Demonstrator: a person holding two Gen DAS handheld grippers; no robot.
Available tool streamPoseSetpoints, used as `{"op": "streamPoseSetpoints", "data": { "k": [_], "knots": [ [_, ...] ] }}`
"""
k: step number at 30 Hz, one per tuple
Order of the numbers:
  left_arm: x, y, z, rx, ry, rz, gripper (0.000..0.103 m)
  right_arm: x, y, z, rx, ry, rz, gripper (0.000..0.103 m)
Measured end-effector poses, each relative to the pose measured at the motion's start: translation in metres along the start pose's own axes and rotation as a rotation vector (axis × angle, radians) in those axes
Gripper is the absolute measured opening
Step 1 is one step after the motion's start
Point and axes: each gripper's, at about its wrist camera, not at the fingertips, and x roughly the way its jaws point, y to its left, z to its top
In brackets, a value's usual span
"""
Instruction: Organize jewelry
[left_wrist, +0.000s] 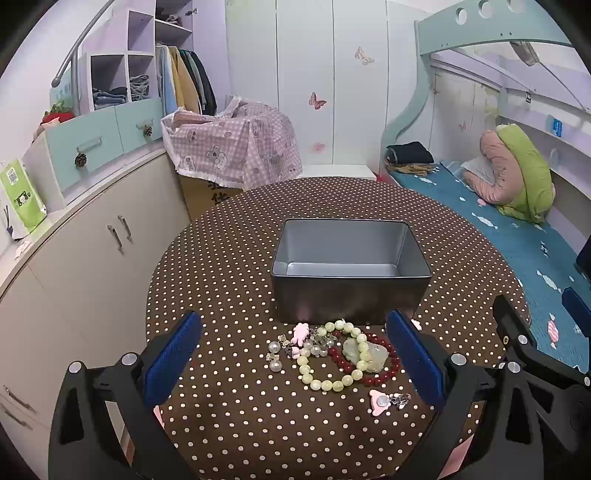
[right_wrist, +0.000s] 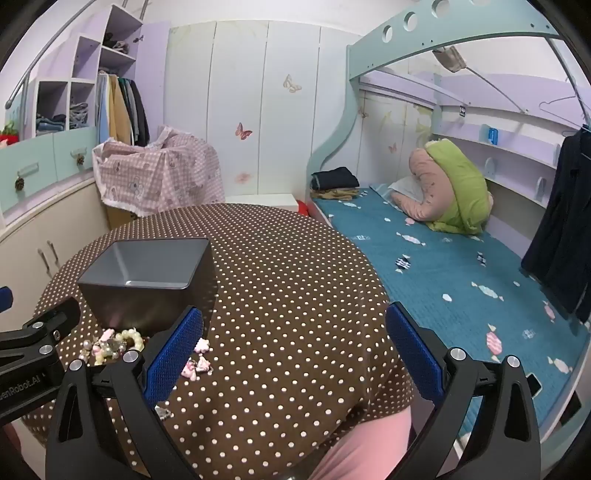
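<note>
Since nothing is sorted yet, my left gripper (left_wrist: 293, 363) hovers with jaws wide and empty over the jewelry (left_wrist: 332, 356), heaped at 6 o'clock of the empty tin (left_wrist: 351, 271) on the counter (left_wrist: 229, 254); my right gripper (right_wrist: 293, 363) gapes empty at 3 o'clock.

1. The tin box (left_wrist: 351, 284): its near wall hides the front of its floor in both views.
2. The red bead bracelet (left_wrist: 373, 365): partly covered by the pale green bead bracelet (left_wrist: 332, 369) and a jade-coloured pendant (left_wrist: 364, 350).
3. The small clear and pearl pieces (left_wrist: 295, 347): too small to identify.
4. The jewelry pile (right_wrist: 114, 345) in the right wrist view: partly hidden behind the right gripper's left finger (right_wrist: 171, 360) and the left gripper's frame (right_wrist: 33, 354).
5. The polka-dot tablecloth (left_wrist: 240, 258): the gripper frames hide its near edge.
</note>
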Motion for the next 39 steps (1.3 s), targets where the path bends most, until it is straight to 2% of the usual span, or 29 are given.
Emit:
{"op": "streamPoseSetpoints", "data": {
  "k": [39],
  "knots": [
    [0.0048, -0.0013, -0.0008, 0.006, 0.007, -0.023, 0.096, 0.0014, 0.0025, 0.0048, -0.001, 0.007, 0.000, 0.096]
  ]
}}
